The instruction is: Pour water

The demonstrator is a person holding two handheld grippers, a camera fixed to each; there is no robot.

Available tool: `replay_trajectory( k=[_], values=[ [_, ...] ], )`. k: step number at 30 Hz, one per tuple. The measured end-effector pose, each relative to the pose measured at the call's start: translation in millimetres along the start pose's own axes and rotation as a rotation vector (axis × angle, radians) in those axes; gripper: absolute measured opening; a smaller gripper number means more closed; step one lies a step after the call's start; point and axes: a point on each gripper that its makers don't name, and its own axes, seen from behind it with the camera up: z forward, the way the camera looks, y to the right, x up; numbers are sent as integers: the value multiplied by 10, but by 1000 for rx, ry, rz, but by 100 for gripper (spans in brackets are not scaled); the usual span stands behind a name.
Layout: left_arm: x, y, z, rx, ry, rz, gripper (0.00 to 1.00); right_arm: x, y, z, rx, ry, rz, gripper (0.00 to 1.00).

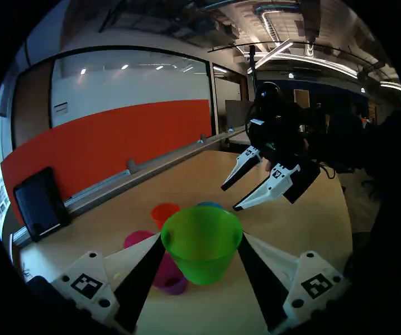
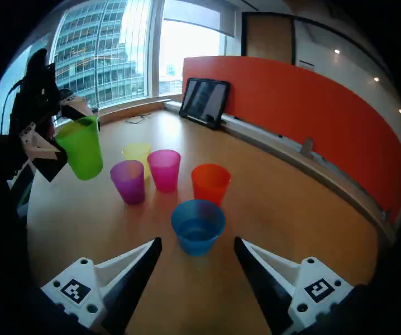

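Left gripper point(image 1: 200, 239), low centre of the left gripper view: fingers clenched on green cup point(image 1: 202, 245), one on each side wall. Cup roughly upright, held off the tabletop. Contents not visible.

Right gripper point(image 2: 196, 241), bottom of the right gripper view: fingers released and spread, nothing between them. Blue cup point(image 2: 198, 226) stands just ahead of the tips, not touched. Its inside looks darker toward the bottom; cannot tell whether that is water. In the left gripper view this gripper hangs in the air at right of centre, above the table, with a dark-sleeved hand behind it.

Wooden table point(image 2: 290, 223): fills the middle of both views.

Orange wall panel point(image 2: 312, 106): runs along the table's far edge, upper right.

Windows point(image 2: 117, 50): upper left, tall buildings outside.

Tablet point(image 2: 203, 101): propped up at the far table edge, top centre.

Cups standing on the table, centre of the right gripper view: orange cup point(image 2: 210, 183) just behind the blue one; magenta cup point(image 2: 164, 169) left of it; purple cup point(image 2: 128, 180) beside the magenta; yellow cup point(image 2: 137, 152) behind those two. All upright.
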Motion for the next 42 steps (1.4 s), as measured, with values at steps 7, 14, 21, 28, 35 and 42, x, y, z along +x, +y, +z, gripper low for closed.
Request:
replay_trajectory(
  k=[7,14,21,28,35,42],
  values=[
    [81,-128,-88,29,30,-10,88,-32,-16,144,8,-2,5,100],
    [163,-252,-186,52,55,-23,88,-95,-6,307,8,-18,7,100],
    [185,-362,-270,83,67,-21,88,-115,15,460,5,-36,3,100],
    [201,-432,-338,103,77,-28,88,-112,14,610,5,-51,-4,100],
    [201,-496,-404,120,80,-29,88,-78,-2,731,3,-54,-12,100],
    [193,-532,-463,128,81,-31,88,-78,0,806,-8,-59,-21,99]
  ],
)
